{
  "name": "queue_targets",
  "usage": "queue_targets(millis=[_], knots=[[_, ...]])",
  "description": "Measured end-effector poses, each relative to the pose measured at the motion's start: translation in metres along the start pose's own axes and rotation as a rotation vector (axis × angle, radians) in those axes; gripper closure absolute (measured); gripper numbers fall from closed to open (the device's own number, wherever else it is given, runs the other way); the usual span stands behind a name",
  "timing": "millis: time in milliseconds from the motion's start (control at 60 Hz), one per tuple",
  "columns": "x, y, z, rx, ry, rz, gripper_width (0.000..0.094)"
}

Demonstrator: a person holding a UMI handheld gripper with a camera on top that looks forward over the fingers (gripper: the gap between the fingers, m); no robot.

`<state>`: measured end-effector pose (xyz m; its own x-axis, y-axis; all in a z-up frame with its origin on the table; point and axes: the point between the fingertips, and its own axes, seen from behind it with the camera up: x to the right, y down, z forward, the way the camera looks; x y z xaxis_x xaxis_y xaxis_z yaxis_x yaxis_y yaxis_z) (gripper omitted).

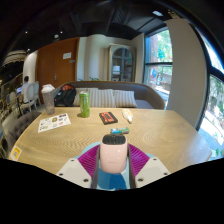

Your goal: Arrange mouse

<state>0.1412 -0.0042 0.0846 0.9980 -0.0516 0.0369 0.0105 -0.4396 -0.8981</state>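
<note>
A white mouse (113,155) with a dark top edge sits between my gripper's (113,165) fingers. Both magenta pads (88,160) press on its sides. The mouse is held above the wooden table (150,135), and something blue (113,181) shows under it between the fingers. The gripper is shut on the mouse.
On the table beyond the fingers lie a small blue object (120,131), a dark box (108,117), a white item (128,116), a green can (84,103) and a magazine (54,122). A sofa (120,96) stands behind the table. Chairs (30,100) stand at the left.
</note>
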Motion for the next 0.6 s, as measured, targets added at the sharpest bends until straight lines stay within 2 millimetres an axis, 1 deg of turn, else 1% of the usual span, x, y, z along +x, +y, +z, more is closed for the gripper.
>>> queue_targets(millis=[33,67,150,233,333,367,400,433,450,517,533,600], knots=[[0.005,0.013,0.004,-0.016,-0.019,0.015,0.0506],[0.005,0.027,0.008,-0.030,-0.043,0.019,0.0507],[0.009,0.059,0.011,-0.090,-0.051,0.015,0.0506],[0.012,0.075,0.018,-0.112,-0.038,-0.024,0.0503],[0.008,0.093,0.024,-0.155,-0.059,-0.026,0.0448],[0.007,0.089,0.027,-0.137,-0.065,-0.015,0.0427],[0.009,0.090,0.026,-0.143,-0.066,-0.007,0.0406],[0.012,0.092,0.026,-0.153,-0.062,0.006,0.0366],[0.012,0.092,0.025,-0.151,-0.064,0.014,0.0329],[0.017,0.085,0.021,-0.128,-0.067,0.036,0.0125],[0.017,0.083,0.019,-0.122,-0.068,0.042,0.0089],[0.022,0.080,0.006,-0.110,-0.076,0.070,0.0083]])
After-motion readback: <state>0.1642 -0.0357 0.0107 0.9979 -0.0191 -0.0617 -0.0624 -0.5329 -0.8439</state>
